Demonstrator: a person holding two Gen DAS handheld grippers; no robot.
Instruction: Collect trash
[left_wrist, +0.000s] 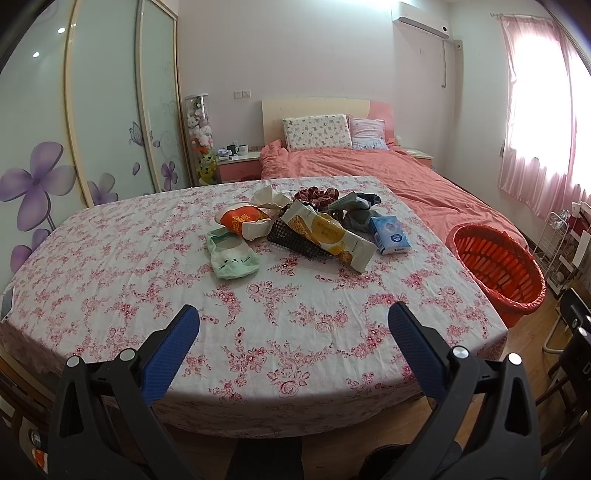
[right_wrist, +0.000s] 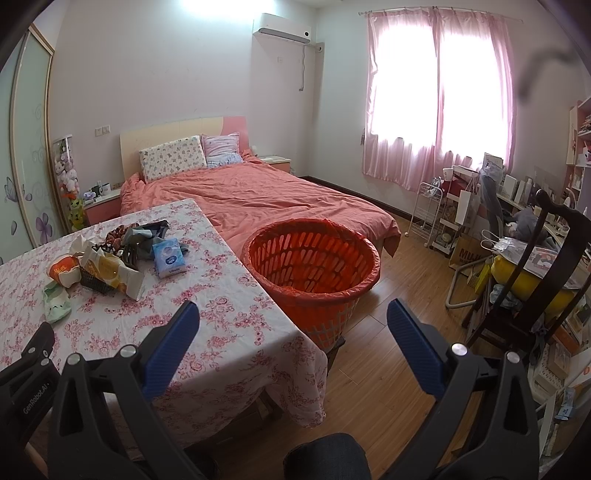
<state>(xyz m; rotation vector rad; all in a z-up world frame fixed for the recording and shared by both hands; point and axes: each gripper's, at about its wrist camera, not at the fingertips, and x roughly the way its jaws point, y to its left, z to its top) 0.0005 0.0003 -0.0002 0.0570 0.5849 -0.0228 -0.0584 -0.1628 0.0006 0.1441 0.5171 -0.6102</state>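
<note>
A heap of litter and clothes lies at the far side of the floral-clothed table (left_wrist: 147, 280): a long yellow snack wrapper (left_wrist: 328, 232) on black mesh, an orange packet (left_wrist: 242, 218), crumpled tissue (left_wrist: 267, 195), a blue tissue pack (left_wrist: 388, 235), a pale green sock (left_wrist: 231, 258) and dark socks (left_wrist: 354, 210). An orange basket (left_wrist: 498, 266) lined with a red bag stands off the table's right edge. My left gripper (left_wrist: 293, 325) hovers open over the near table. My right gripper (right_wrist: 293, 321) is open above the table corner, short of the basket (right_wrist: 314, 266). The heap (right_wrist: 110, 262) lies to its left.
A bed with a pink quilt (right_wrist: 258, 199) lies behind the table. A dark wooden chair (right_wrist: 535, 280), a white trolley (right_wrist: 428, 214) and a cluttered desk crowd the right side. Wood floor (right_wrist: 399, 280) is open between basket and chair. The other gripper's body (right_wrist: 26, 373) shows at the lower left.
</note>
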